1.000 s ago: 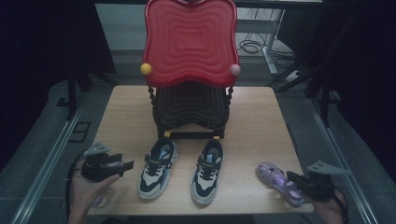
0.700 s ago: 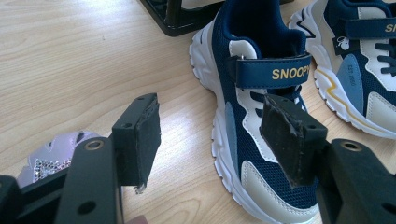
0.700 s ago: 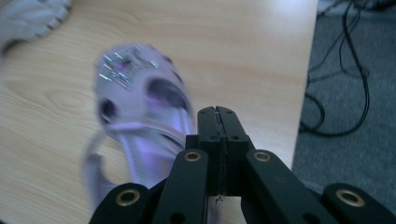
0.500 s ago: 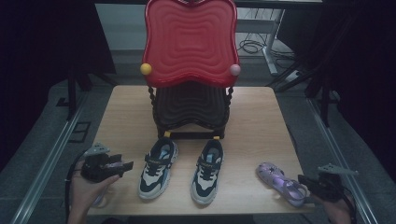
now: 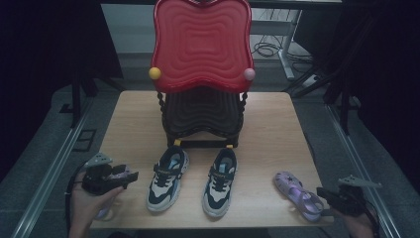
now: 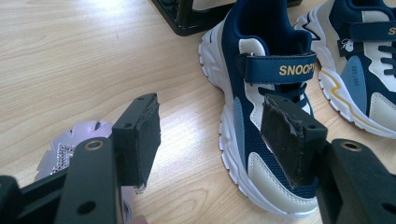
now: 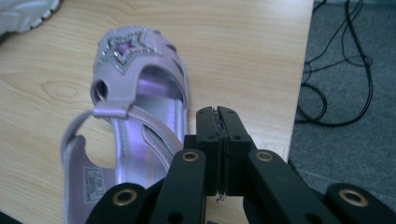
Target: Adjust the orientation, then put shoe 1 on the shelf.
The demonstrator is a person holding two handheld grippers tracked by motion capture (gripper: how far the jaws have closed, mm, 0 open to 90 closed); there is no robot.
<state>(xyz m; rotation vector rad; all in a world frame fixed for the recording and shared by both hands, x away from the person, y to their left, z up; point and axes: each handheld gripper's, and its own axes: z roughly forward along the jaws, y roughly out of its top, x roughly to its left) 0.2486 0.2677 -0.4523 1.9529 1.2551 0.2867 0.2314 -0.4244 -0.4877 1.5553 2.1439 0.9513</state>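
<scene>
A pair of navy-and-white sneakers (image 5: 167,178) (image 5: 220,181) stands at the table's front, toes toward me. A lilac sandal (image 5: 297,194) with a star on its toe (image 7: 140,93) lies at the front right. My right gripper (image 5: 321,192) rests at its heel end, right of the sandal, its pads (image 7: 218,114) shut together on nothing. A second lilac sandal (image 6: 65,147) lies under my left gripper (image 5: 130,177) at the front left. That gripper's jaws (image 6: 210,135) stand open and empty, pointing at the near sneaker (image 6: 261,93).
A small chair with a red wavy back (image 5: 200,44) and a black seat (image 5: 203,119) stands mid-table behind the sneakers. The wooden table's (image 5: 277,124) right edge runs close to my right gripper, with grey floor and cables (image 7: 336,93) beyond.
My right gripper has drawn back and to the right, toward the table's front right corner, away from the sandal's heel. The left gripper has stayed put.
</scene>
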